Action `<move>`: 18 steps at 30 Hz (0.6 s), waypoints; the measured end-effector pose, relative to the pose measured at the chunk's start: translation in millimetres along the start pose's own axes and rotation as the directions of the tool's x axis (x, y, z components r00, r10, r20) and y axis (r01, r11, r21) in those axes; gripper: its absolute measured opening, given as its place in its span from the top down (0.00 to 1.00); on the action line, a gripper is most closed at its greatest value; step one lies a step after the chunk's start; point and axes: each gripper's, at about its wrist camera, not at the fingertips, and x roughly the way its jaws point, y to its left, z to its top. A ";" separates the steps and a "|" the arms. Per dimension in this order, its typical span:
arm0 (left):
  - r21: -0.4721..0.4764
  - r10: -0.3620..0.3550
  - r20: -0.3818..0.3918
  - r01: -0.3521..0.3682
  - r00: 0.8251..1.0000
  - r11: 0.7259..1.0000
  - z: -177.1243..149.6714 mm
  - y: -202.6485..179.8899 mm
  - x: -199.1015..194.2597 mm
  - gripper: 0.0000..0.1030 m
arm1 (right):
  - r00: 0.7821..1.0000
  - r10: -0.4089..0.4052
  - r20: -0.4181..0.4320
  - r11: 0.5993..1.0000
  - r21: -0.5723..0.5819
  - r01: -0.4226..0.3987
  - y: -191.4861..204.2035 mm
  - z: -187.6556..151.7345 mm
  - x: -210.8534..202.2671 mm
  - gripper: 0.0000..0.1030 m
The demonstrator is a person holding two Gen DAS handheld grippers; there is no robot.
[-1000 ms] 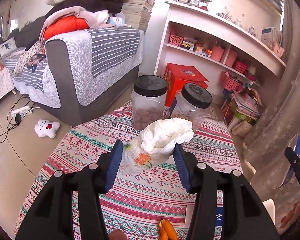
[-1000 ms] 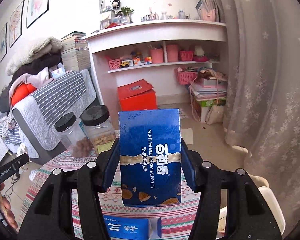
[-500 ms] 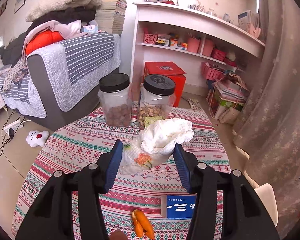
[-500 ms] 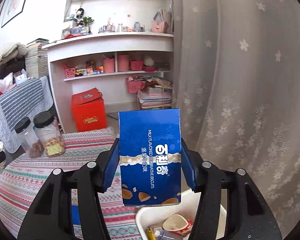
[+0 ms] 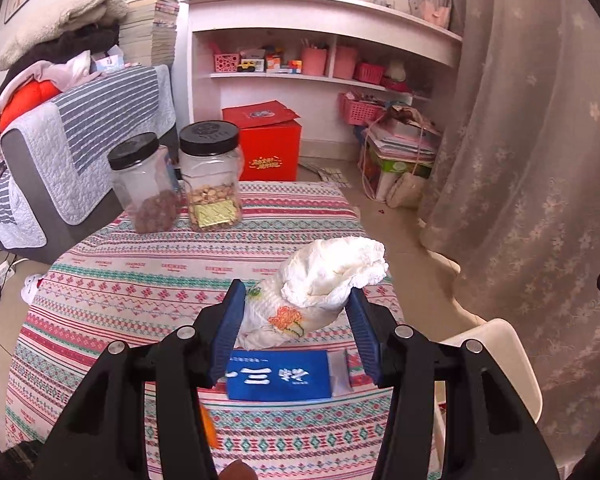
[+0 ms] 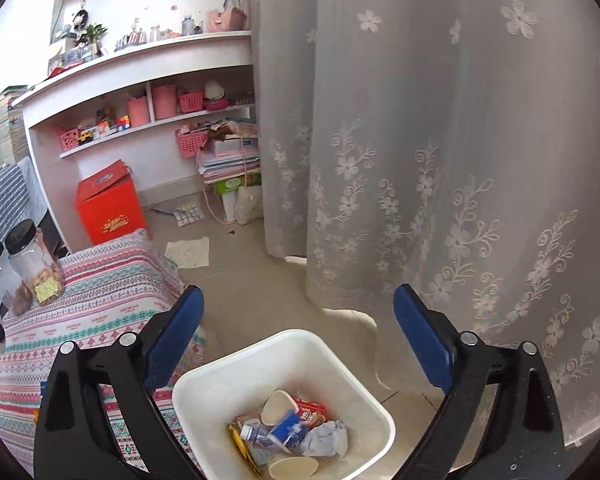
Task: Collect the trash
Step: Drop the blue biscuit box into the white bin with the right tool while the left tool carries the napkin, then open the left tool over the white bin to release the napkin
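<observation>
The right gripper (image 6: 296, 312) hung over the white bin (image 6: 220, 372) with its jaws spread wide and nothing between them; they had just been opening. Blurred blue packaging (image 6: 288, 430) lay among the trash in the bin, with paper cups (image 6: 278, 402), a small bottle and a crumpled wrapper. Judged from this, the right hand's drop was complete and that gripper was free for another item.

The left gripper (image 5: 296, 328) held a crumpled white tissue (image 5: 320, 284) with an orange flower print, both pads pressed on its lower part and the top bulging above the fingers. It stood over the near part of the patterned table (image 5: 140, 280). The bin's rim showed at the lower right of that view, beside the table. The step in hand was the carry of the tissue to the bin. The next move would call for a swing to the right until the tissue is over the bin's mouth, then a release; the tissue is light and may cling to a pad.

A blue box (image 5: 278, 374) lay flat on the table below the left gripper, partly hidden by its fingers. An orange object (image 5: 209, 426) at the left finger was mostly hidden and could not be identified. Two black-lidded jars (image 5: 210, 176) stood at the far edge of the table. Whether the blue box or the orange item counted as trash could not be told.
</observation>
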 end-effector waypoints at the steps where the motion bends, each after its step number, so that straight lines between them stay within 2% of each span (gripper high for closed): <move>1: 0.004 -0.017 -0.007 0.017 1.000 1.000 -1.7 -9.6 0.3 0.51 | 1.000 -0.018 0.011 1.000 0.006 0.018 -5.8 1.1 -1.8 0.07; 6: 0.048 -0.103 -0.030 0.104 0.994 0.993 -6.5 -65.0 -1.4 0.50 | 0.993 -0.111 0.042 0.994 0.015 0.111 -29.9 4.8 -6.0 0.07; 13: 0.110 -0.203 -0.059 0.209 0.977 0.972 -14.3 -137.1 -8.2 0.49 | 0.985 -0.169 0.037 0.983 0.079 0.166 -71.2 8.4 -8.0 0.07; 18: 0.161 -0.245 -0.083 0.256 0.966 0.953 -22.5 -175.1 -10.4 0.49 | 0.981 -0.195 0.016 0.971 0.145 0.191 -96.9 9.7 -7.3 0.07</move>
